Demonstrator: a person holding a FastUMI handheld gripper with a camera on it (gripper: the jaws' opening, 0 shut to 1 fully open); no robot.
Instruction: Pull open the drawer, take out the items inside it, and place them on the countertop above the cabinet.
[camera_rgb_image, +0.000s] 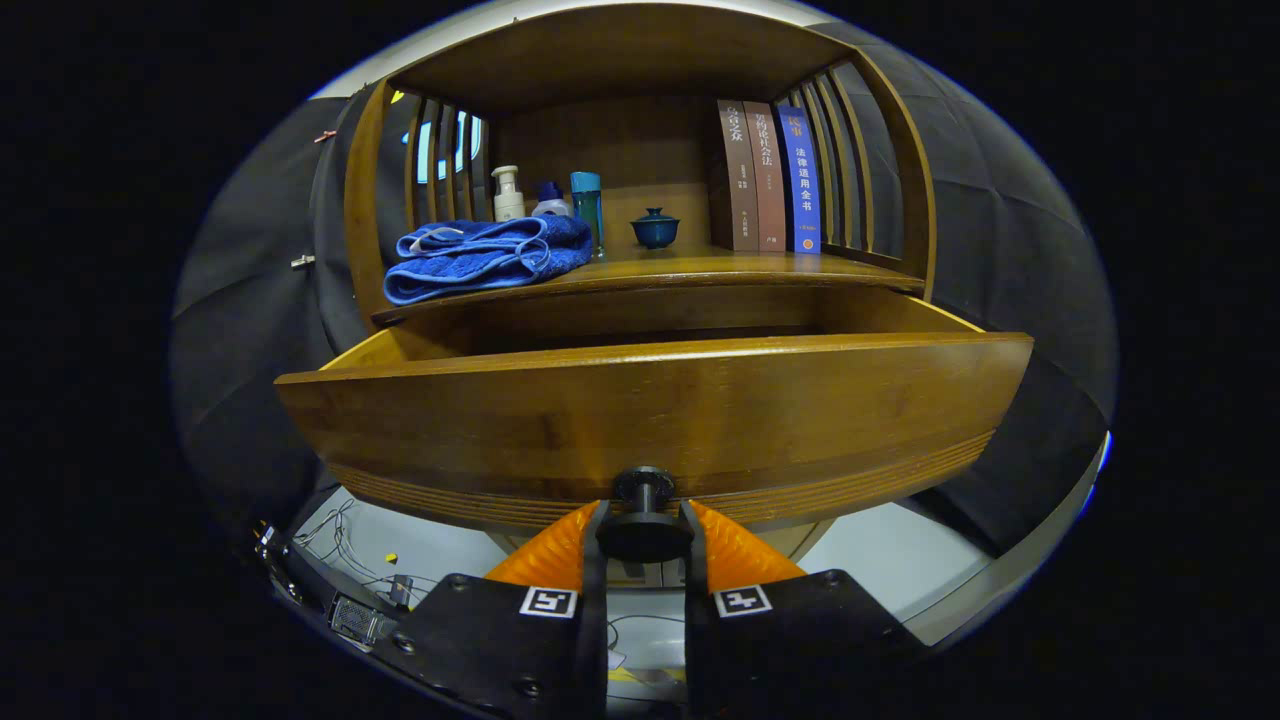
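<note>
The gripper (645, 535) is clenched on the drawer's black knob (645, 490), both orange fingers (545, 555) pressing it. The drawer (650, 420) stands pulled out; its interior lies above and beyond the fingers, contents hidden.

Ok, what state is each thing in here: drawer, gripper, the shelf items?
Drawer: pulled open, inside hidden.
Gripper: fingers closed on the black knob.
Blue towel: folded, lying on the countertop.
Lidded cup: lid on, upright.
Books: standing upright.
Bottles: upright.
</note>
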